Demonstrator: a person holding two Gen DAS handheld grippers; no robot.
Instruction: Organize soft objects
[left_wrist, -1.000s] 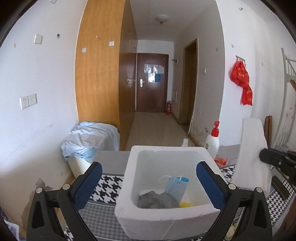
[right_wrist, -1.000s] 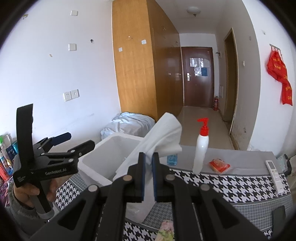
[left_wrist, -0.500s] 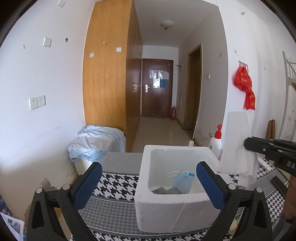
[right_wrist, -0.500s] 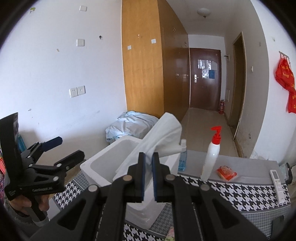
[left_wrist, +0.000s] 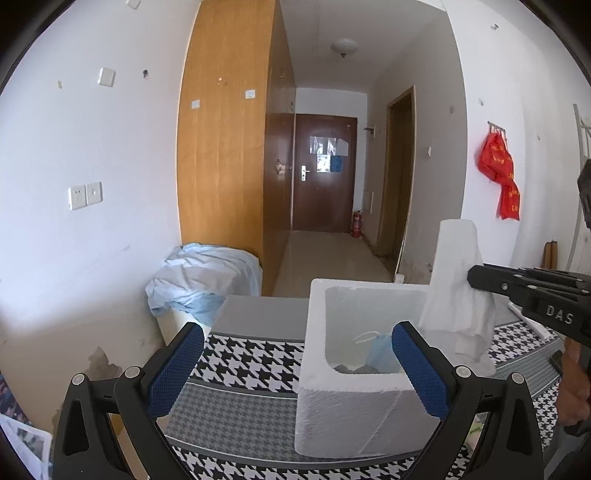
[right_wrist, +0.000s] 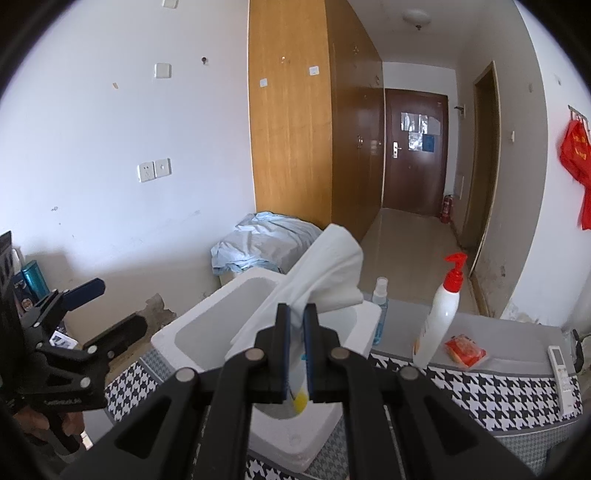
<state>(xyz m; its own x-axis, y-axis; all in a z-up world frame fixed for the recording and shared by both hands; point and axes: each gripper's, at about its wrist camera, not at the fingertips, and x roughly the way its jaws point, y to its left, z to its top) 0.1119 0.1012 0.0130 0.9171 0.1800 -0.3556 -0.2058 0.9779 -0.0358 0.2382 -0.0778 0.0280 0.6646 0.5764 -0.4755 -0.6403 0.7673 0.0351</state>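
White cloth (right_wrist: 325, 273) hangs over the right rim of the white foam box (left_wrist: 354, 417), clamped between the closed fingers of the right gripper (right_wrist: 296, 343). Left gripper (left_wrist: 298, 369) has fingers spread wide, empty, in front of the box's near wall. Box interior holds a blue face mask (left_wrist: 380, 350) and grey fabric; the upper cavity is unobstructed. Houndstooth tabletop (left_wrist: 251, 354) lies bare left of the box.

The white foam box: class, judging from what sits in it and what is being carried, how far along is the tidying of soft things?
Done: the foam box already holds a blue mask and grey cloth. In hand: the right gripper is shut on a white tissue above the box. Left: releasing it inside; the left gripper is open and empty.
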